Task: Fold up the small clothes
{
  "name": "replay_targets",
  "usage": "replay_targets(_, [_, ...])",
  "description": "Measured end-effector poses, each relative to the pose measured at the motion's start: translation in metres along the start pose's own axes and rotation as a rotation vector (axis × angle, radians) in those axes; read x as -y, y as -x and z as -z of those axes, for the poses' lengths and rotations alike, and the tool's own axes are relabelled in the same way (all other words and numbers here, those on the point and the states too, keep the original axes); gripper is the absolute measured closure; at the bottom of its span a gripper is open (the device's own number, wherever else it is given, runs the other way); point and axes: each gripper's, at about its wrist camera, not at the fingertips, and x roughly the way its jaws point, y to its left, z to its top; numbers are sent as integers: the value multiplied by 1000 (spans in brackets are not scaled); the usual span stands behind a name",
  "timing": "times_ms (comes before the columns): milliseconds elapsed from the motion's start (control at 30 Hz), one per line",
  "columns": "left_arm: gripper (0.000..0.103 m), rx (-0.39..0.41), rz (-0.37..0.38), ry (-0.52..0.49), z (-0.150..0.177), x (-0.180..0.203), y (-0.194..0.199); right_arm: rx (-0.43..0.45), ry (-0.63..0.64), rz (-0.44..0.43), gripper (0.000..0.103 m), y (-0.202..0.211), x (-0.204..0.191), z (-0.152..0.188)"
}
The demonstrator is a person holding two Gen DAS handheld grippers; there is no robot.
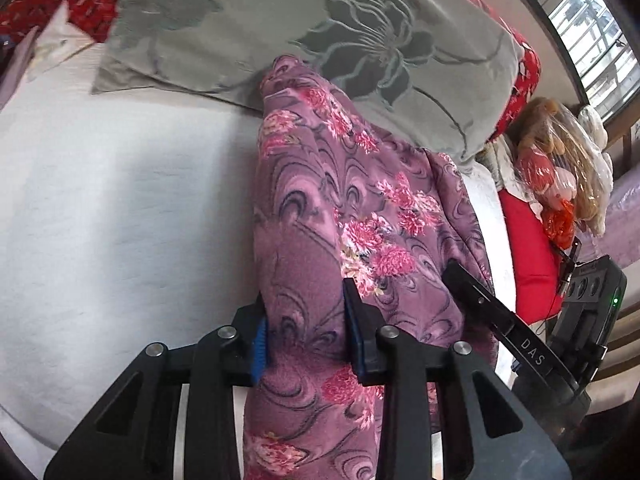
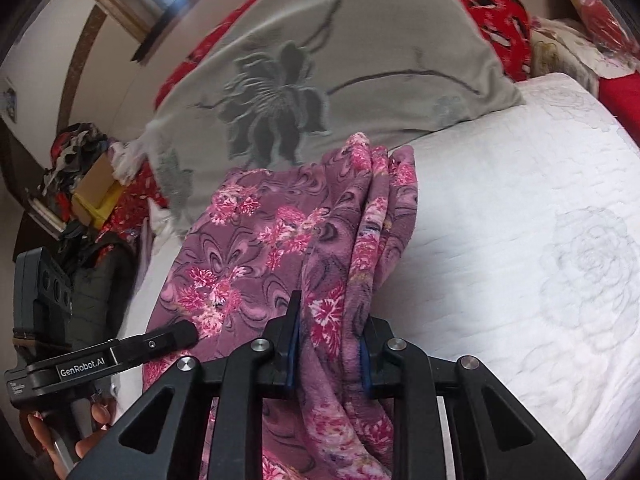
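One purple floral garment (image 1: 320, 208), left gripper (image 1: 306, 336) and right gripper (image 2: 330, 344) each clamped on it, one grey pillow (image 1: 248, 28)

The bed (image 2: 520, 208) is covered by a white quilted spread stitched with faint rose outlines. A grey pillow (image 1: 320, 28) with a dark woven flower lies across its head end. Behind the pillow, along the head edge, a red flowered cloth (image 2: 492, 4) shows. A purple garment with pink blossoms (image 1: 340, 200) runs from the pillow's front edge down the middle of the bed, its far end touching the pillow and the rest bunched in long folds; how much of it rests on the spread cannot be told.
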Motion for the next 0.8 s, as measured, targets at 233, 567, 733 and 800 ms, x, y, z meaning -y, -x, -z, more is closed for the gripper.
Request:
replay_targets(233, [74,-18,-38,65,23,-59,18,-64,41,-48,80,-22,-46,26])
replay_targets(567, [64,-98,7,129,47,-110,-3,-192,72,10,74,-63,-47,67])
replay_targets(733, [64,17,41,120,32,-119,26,-106,-23,46,66,-35,-22,42])
replay_targets(800, [64,52,53,125,15,-115,29,-35,-32,38,66,-27,-22,30])
